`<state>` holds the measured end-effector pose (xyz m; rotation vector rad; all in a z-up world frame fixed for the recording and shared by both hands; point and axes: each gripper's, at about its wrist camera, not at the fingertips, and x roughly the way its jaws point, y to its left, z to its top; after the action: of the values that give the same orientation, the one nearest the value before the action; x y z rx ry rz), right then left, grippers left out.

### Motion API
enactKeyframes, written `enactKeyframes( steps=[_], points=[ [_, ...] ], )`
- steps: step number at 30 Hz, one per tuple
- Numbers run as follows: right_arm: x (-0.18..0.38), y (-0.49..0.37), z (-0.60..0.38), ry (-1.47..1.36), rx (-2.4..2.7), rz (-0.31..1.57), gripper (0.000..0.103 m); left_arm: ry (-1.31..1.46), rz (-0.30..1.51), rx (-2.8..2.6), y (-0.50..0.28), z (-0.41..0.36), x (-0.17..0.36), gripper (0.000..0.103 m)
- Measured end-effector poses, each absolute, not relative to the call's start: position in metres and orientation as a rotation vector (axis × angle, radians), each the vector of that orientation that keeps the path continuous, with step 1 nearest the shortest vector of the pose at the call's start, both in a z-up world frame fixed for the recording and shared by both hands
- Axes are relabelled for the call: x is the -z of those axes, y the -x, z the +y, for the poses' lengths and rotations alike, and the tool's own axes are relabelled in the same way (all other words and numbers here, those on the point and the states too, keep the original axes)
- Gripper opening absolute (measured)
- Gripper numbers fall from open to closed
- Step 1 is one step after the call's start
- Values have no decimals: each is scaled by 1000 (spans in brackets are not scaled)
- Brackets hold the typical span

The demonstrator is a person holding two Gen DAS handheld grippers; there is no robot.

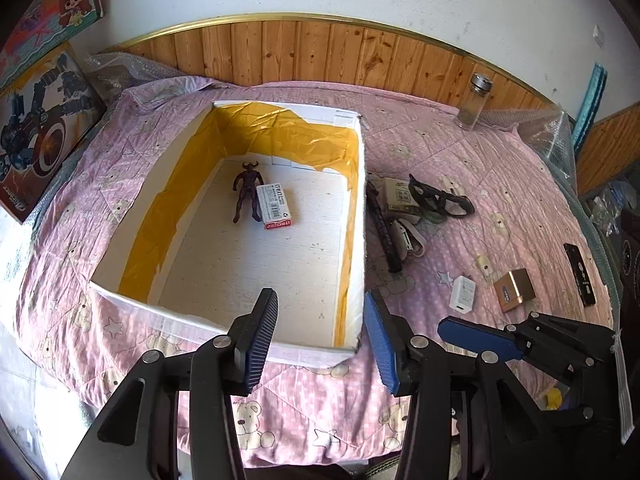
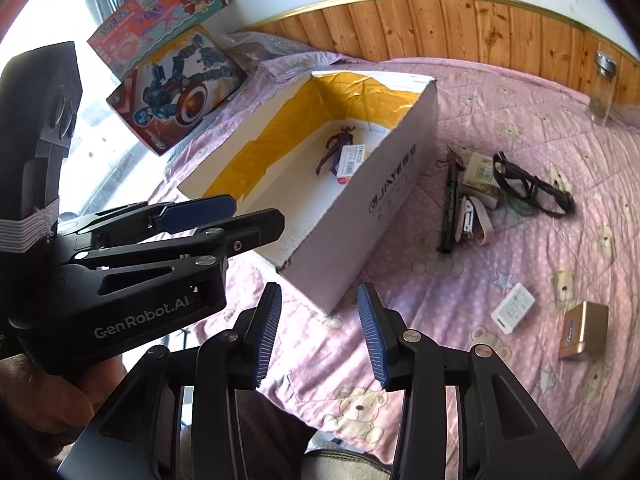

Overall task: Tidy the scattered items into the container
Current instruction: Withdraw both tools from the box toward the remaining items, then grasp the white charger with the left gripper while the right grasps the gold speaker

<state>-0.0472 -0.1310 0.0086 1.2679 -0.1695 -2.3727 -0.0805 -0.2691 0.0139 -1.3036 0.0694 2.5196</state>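
Both grippers hang at the near edge of the box point(image 1: 224, 322), empty, jaws spread: the left gripper point(image 1: 320, 336) over its near wall, the right gripper point(image 2: 320, 332) beside its near corner.

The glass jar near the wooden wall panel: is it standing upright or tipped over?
Upright. The glass jar stands on its base on the pink quilt, with its metal lid on top.

Black left gripper point(image 2: 248, 216) marked "GenRobot.AI", silver screws, ribbed blue pads on its fingers point(image 1: 260, 332)
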Motion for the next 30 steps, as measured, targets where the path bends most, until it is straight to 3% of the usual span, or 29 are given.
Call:
enactKeyframes(
  steps=[25,30],
  points=[
    [28,-15,-28,-1374,2557,-298,43,1242,172,-2281,20,-178,5,50],
    [31,-15,5,-1402,2618,-363,43,1257,175,-2238,29,-153,16,56]
  ],
)
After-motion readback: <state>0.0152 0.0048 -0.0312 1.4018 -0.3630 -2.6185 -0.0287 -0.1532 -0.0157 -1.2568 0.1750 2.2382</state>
